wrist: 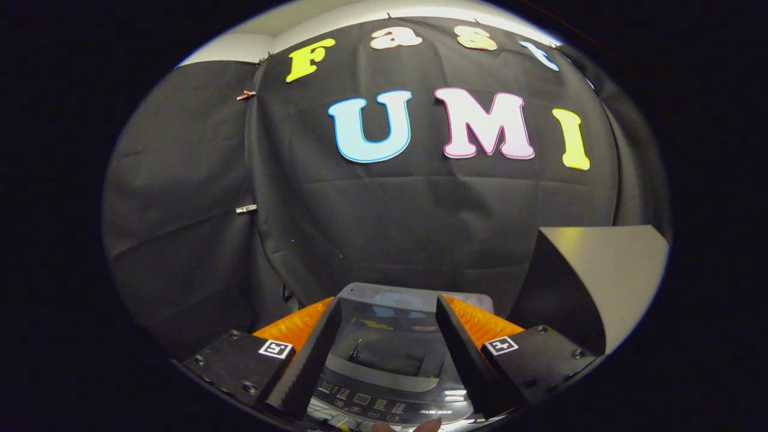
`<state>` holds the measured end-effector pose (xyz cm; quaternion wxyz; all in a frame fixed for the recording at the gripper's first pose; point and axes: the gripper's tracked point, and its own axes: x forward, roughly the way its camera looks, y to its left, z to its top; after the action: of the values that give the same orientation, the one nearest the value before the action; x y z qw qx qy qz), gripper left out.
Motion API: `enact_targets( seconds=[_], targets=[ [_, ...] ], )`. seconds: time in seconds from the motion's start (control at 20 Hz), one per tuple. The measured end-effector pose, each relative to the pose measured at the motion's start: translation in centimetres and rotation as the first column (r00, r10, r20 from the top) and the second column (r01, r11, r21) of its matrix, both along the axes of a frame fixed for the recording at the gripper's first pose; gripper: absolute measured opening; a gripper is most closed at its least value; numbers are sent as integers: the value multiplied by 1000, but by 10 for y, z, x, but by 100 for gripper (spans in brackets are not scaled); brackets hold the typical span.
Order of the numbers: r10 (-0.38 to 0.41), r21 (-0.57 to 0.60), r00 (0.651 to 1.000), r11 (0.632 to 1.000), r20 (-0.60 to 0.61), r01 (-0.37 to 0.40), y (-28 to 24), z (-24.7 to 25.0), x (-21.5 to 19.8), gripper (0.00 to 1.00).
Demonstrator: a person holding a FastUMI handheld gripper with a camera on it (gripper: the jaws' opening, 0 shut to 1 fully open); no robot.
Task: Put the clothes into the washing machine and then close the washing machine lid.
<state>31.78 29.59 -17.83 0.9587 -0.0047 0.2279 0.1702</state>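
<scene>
A small grey top-loading washing machine [360, 297] sits below and just ahead of my gripper [388, 300]. Its glossy dark lid [390, 333] lies flat and looks shut, with wall reflections on it. I cannot tell what is inside through the lid. The lid's front lip [390, 379] and the control panel [378, 403] with its small buttons lie nearest me, between the fingers. Both fingers [312, 354] stand wide apart above the machine's two sides and hold nothing.
A light-topped table or box [618, 270] with a dark side stands to the right of the machine, close to the right finger. The black cloth wall hangs just behind the machine. A small pinkish shape [408, 426] shows below the panel, too little to identify.
</scene>
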Motion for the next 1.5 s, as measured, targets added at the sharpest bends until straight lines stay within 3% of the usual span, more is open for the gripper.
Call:
enact_targets(
  seconds=[0.35,0.8,1.3,1.5],
  targets=[
    [-56,22,985,998,162,54,-20,64,-17,100],
    [-86,-72,954,991,286,111,-59,104,-49,99],
    [-142,-35,907,985,396,170,-106,139,-109,98],
    [-185,30,895,981,405,190,-123,148,-132,99]
  ],
)
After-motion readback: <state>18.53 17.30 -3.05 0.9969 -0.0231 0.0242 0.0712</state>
